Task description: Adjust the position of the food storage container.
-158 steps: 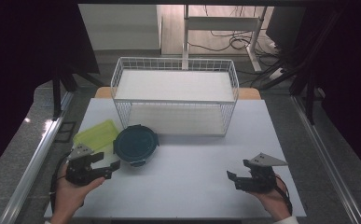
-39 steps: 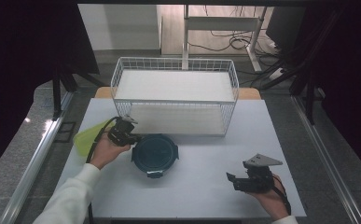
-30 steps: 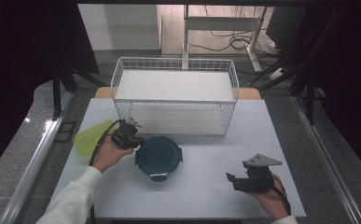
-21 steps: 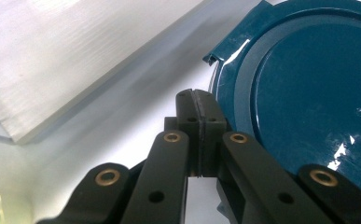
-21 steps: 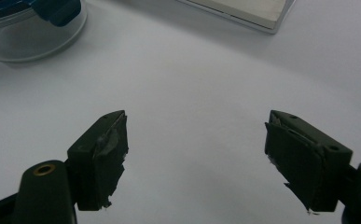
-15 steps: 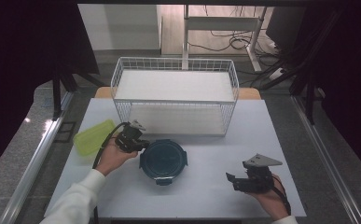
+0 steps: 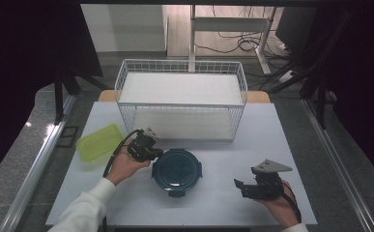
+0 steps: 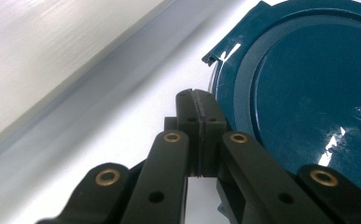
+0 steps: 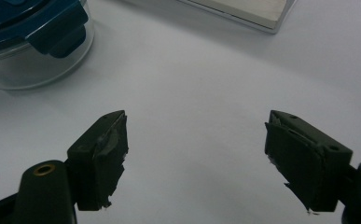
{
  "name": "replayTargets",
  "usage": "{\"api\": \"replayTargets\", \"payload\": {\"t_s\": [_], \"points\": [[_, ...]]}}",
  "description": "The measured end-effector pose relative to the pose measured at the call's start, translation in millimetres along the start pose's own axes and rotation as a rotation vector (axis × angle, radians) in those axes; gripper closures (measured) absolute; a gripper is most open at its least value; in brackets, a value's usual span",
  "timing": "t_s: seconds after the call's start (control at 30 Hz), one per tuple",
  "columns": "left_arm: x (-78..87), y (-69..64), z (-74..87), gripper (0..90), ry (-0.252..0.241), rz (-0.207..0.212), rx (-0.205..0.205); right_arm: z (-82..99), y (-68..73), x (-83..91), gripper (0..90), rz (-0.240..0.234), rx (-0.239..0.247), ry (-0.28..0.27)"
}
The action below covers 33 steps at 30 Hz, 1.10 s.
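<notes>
High view: left hand-held gripper (image 7: 151, 153), jaws closed on nothing, touches the rim of the round blue-lidded container (image 7: 177, 170) on the table (image 7: 271, 130). Right hand-held gripper (image 7: 242, 187) rests apart, jaws wide open, empty.

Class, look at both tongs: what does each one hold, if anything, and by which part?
Nothing is held. The left tongs are shut on themselves, beside the rim of the round glass container with the dark teal lid. The right tongs stand open above the bare white table.
</notes>
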<state>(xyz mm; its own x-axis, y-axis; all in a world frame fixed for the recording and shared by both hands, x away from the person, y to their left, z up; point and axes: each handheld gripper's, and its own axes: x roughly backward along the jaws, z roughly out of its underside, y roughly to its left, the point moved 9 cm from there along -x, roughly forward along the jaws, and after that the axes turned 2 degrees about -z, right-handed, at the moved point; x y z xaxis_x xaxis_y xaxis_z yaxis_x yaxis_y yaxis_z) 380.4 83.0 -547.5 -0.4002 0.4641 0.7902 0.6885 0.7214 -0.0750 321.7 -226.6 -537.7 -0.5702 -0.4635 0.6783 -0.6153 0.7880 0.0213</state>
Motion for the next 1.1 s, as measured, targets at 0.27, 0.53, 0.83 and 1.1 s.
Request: {"api": "replayTargets", "payload": {"t_s": [0.27, 0.53, 0.83, 1.1], "points": [[-0.1, -4.1, 0.8, 90.0, -0.002, 0.016, -0.01, -1.0, -2.0, 1.6, 21.4, 0.005, -0.006, -0.008], [2.4, -4.1, 0.6, 90.0, -0.033, 0.028, 0.013, -3.2, -1.6, 2.8, 21.2, -0.002, -0.019, -0.026], [43.3, 8.1, 4.6, 88.2, -0.123, -0.041, 0.097, -4.0, -1.5, 4.8, 21.0, -0.011, -0.022, -0.041], [72.4, -12.3, 30.3, 56.3, -0.172, -0.064, 0.166, -4.5, 3.3, 4.0, 20.7, -0.016, -0.013, -0.039]]}}
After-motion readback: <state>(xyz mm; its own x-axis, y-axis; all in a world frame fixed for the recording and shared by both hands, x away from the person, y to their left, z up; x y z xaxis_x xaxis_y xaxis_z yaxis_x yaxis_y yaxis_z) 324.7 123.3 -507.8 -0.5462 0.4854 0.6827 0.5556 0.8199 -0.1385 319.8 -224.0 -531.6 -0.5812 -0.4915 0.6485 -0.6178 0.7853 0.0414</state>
